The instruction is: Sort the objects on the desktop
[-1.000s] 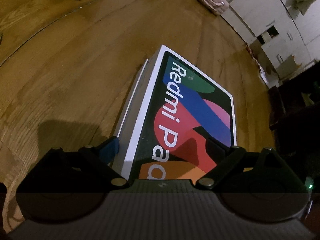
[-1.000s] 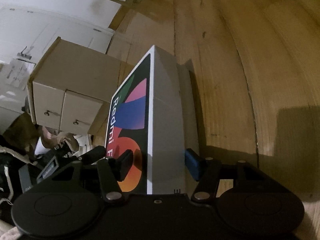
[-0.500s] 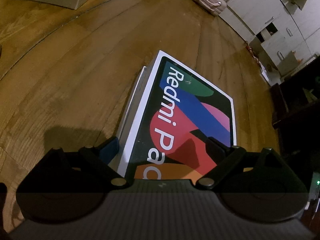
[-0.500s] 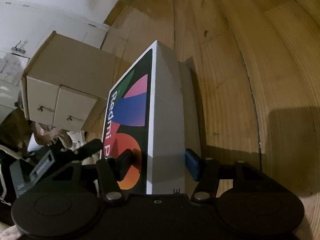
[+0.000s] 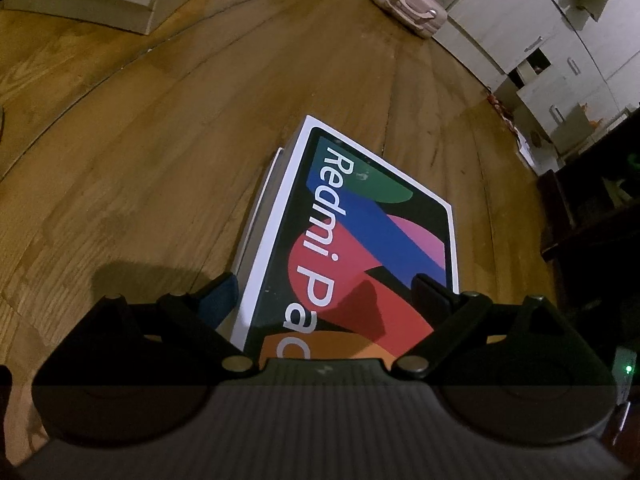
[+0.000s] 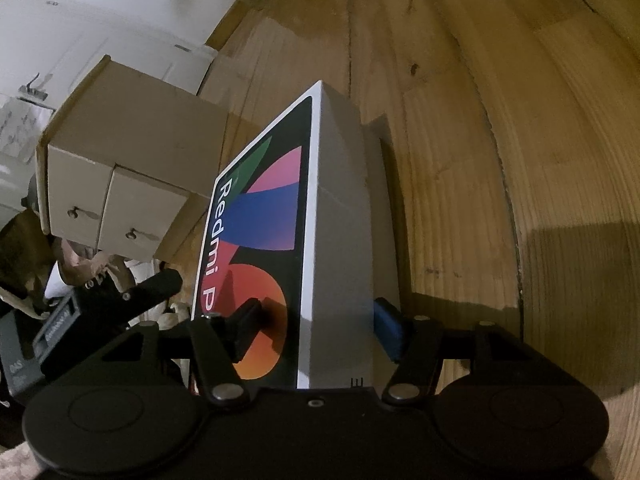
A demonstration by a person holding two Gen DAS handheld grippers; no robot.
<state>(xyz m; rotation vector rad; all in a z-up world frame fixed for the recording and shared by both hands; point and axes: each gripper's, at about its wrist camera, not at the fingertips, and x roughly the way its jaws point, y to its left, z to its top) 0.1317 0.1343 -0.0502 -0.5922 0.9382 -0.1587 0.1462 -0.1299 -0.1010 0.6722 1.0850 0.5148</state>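
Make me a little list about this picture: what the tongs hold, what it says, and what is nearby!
held thing: box, gripped by both tongs
left tongs: shut on box
right tongs: shut on box
words on box: Redmi, then letters partly hidden
under it: wooden table
nearby: cardboard drawers, small case

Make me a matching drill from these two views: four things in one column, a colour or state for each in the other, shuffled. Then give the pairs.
Things:
1. Redmi Pad box
2. small suitcase
3. cardboard drawer box
4. wooden floor

Descriptions:
A. pale pink, lying far off by the white cabinets
B. clamped by both hand-held grippers
C. brown, two small knobs
D. brown planks under everything

Pairs: 1-B, 2-A, 3-C, 4-D
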